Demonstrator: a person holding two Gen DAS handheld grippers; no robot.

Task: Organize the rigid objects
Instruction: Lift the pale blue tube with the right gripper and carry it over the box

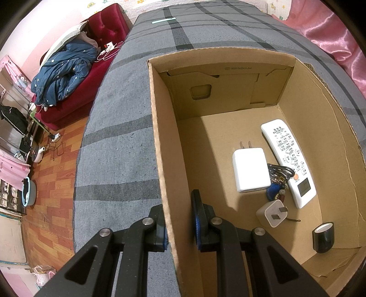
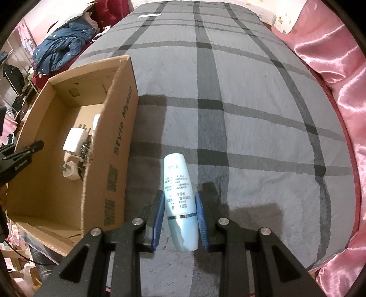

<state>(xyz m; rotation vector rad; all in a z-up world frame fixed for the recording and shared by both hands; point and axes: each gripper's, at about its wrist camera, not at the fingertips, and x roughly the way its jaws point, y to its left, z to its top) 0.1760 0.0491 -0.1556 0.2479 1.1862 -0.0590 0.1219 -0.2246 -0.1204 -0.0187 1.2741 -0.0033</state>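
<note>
A cardboard box point(image 1: 157, 137) stands on the grey plaid bed; it also shows in the right wrist view point(image 2: 119, 128). My left gripper point(image 1: 179, 219) is shut on the box's left wall, one finger outside, one inside. Inside lie a white remote point(image 1: 288, 160), a large white charger point(image 1: 250, 170), a small white plug point(image 1: 273, 212), a bunch of keys point(image 1: 278, 180) and a black roll point(image 1: 323, 237). My right gripper point(image 2: 179, 219) is shut on a pale blue bottle point(image 2: 179, 196), right of the box.
A red sofa point(image 1: 75, 107) with a blue jacket point(image 1: 64, 73) stands left of the bed. Pink satin bedding point(image 2: 343, 75) lies along the right edge. A pale green strip point(image 1: 163, 20) lies at the bed's far end.
</note>
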